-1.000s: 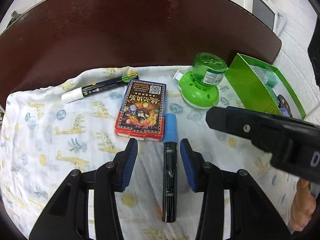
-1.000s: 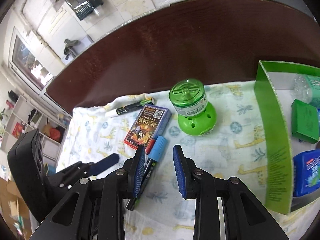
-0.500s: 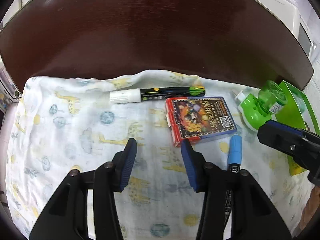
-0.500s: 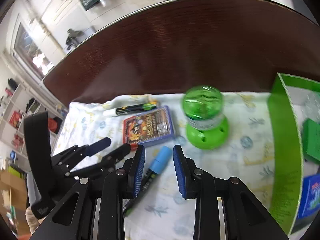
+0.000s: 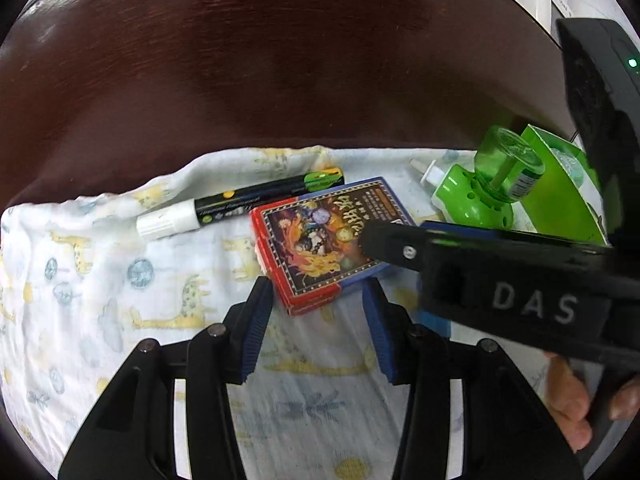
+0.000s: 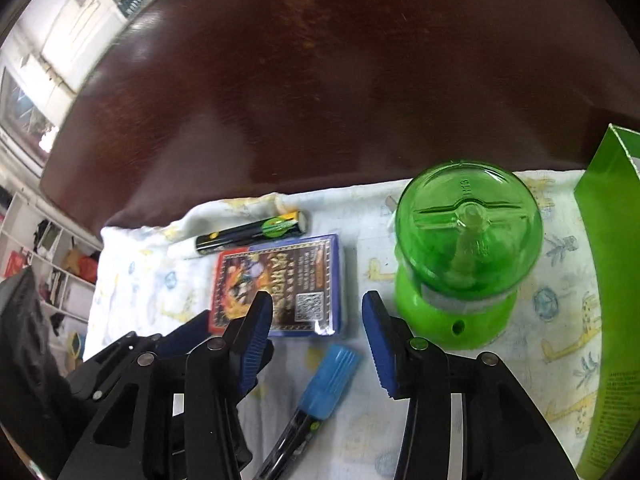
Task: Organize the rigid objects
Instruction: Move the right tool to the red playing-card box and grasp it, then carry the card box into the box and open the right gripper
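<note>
Black-framed and blue-padded, your left gripper points steeply down at the giraffe-print cloth, which covers the near part of the dark wooden tabletop. Its jaws stand partly apart and hold nothing; the near red corner of the card box lies just ahead of the gap between the pads, and you cannot tell from this view whether a pad touches it. Beyond the box, near the cloth's far edge, lies the black marker with a white cap, apart from both grippers.

Further right, your right gripper also tilts steeply down. Its jaws have just been opening and now stand partly apart, gripping nothing. The blue-capped marker lies on the cloth between and below its fingers, cap toward the card box, touching neither pad. In the left wrist view this gripper's body crosses over the box's right end, and your right hand shows beneath it.

Just right of the right gripper's right finger stands the green plug-in vaporizer, upright on its lime base and close to that finger. At the cloth's right edge stands the green carton, open at the top; its contents show only partly.
</note>
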### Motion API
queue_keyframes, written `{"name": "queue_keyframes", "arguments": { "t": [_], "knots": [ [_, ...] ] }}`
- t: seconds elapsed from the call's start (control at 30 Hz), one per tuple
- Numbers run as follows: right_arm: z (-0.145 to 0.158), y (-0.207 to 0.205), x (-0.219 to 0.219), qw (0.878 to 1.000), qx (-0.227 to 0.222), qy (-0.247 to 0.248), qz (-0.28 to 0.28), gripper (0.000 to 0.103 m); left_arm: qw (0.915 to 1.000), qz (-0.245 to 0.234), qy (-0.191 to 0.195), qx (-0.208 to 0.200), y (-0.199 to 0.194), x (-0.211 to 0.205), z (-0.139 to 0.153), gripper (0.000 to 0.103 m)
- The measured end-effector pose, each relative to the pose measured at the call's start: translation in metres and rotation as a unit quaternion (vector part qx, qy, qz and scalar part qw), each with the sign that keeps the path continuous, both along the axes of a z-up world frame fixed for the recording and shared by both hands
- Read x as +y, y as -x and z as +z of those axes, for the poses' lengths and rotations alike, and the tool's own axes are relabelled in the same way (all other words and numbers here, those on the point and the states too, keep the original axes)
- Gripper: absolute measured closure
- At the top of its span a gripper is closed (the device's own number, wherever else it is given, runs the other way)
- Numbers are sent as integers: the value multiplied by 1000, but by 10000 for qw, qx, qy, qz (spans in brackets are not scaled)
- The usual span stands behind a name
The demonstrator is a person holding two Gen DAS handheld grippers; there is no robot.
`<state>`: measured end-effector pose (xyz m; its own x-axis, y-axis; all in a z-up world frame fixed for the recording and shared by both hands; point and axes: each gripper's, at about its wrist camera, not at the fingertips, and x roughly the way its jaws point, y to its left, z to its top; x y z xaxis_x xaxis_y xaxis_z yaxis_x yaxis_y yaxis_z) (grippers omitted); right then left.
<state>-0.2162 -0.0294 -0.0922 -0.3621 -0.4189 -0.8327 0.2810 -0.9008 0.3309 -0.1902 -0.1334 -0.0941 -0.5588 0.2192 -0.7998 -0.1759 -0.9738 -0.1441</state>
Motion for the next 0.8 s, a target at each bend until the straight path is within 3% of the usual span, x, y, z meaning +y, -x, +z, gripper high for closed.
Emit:
{"name": "queue_keyframes", "arguments": {
  "t": [0.13,0.23,0.43,0.7,0.8],
  "knots": [
    [-6,11,-2,9998,-12,205,-39,51,10000,15,-59,31,4,2,0,57],
    [-4,8,-14,9995,154,-84,276,54,9999,92,73,31,0,0,3,53],
    [7,-2,-7,9990,104,184,388,56,9993,197,198,236,-23,-2,27,53],
    [54,-34,13,9962,577,442,479,56,9960,162,435,770,-60,19,80,53],
    [74,-48,29,9942,788,570,456,56,9939,62,510,974,-54,16,93,53]
  ]
}}
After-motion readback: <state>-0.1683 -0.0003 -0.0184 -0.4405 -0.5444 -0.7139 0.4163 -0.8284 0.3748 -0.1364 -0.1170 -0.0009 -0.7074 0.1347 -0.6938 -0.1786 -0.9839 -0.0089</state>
